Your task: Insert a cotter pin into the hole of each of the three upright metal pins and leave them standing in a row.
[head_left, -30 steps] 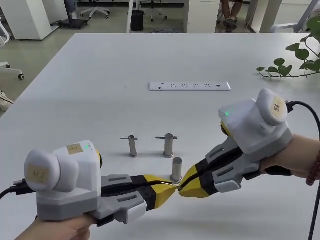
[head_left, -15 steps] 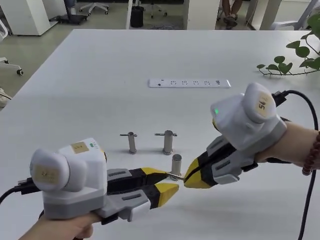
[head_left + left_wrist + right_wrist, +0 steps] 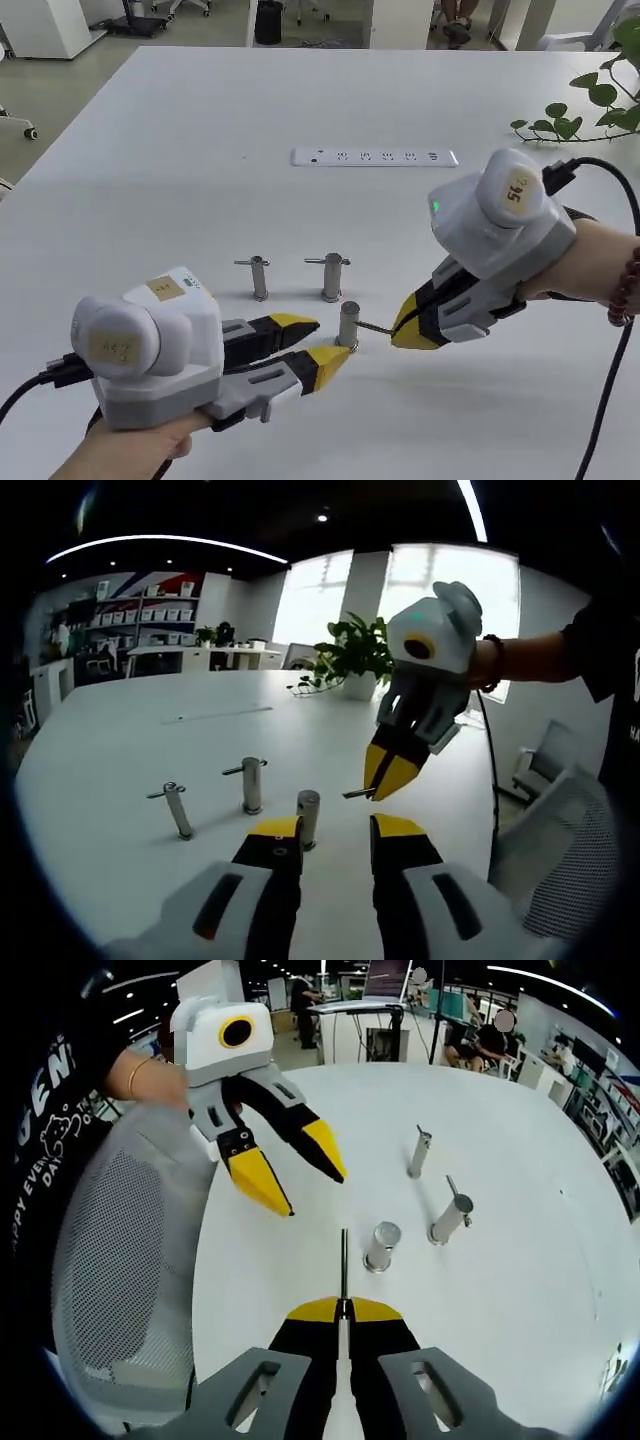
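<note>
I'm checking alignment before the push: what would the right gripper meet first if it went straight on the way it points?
Probably the nearest upright metal pin: the cotter pin held in the right gripper aims at it, though perhaps slightly off-centre.

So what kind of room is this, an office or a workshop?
Probably an open-plan office or lab: a large white table carrying a white power strip, a grey mesh office chair, and a leafy green plant.

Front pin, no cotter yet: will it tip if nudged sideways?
Probably: the front pin stands free, tall for its width, and the open left gripper isn't clamping it. It looks like solid metal, so likely stiff and heavy for its size. Being round, it would probably roll once down.
</note>
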